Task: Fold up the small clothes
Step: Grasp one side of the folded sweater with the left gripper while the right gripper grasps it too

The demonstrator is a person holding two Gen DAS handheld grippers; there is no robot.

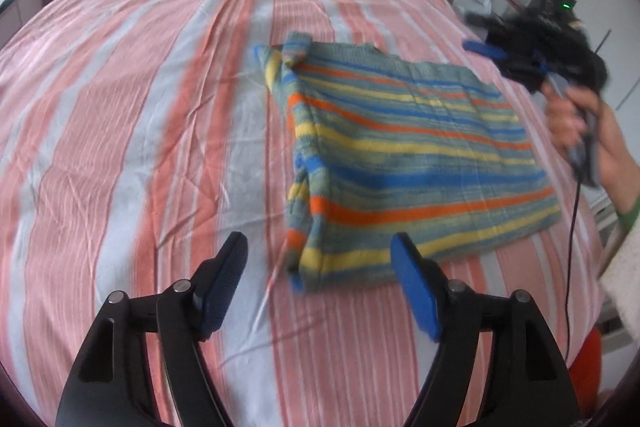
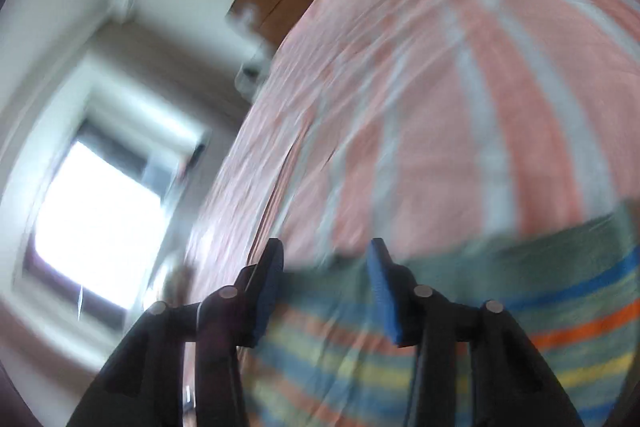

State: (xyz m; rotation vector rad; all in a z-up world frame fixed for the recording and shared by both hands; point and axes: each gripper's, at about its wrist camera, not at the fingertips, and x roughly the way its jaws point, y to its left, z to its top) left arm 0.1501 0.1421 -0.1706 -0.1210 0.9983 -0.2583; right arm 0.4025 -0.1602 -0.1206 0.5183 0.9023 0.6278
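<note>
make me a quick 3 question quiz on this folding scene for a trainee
1. True or false: the striped garment hangs in the air from the left gripper.
2. What lies under the garment? A) a wooden table B) a pink and white striped bed sheet C) a grey carpet
3. Fill in: in the left wrist view, the right gripper is near the garment's far ____ corner.

Key
1. False: it lies folded flat, and the left gripper is open with nothing between its fingers.
2. B, the bed sheet.
3. Right. It is open too, gripping nothing.
</note>
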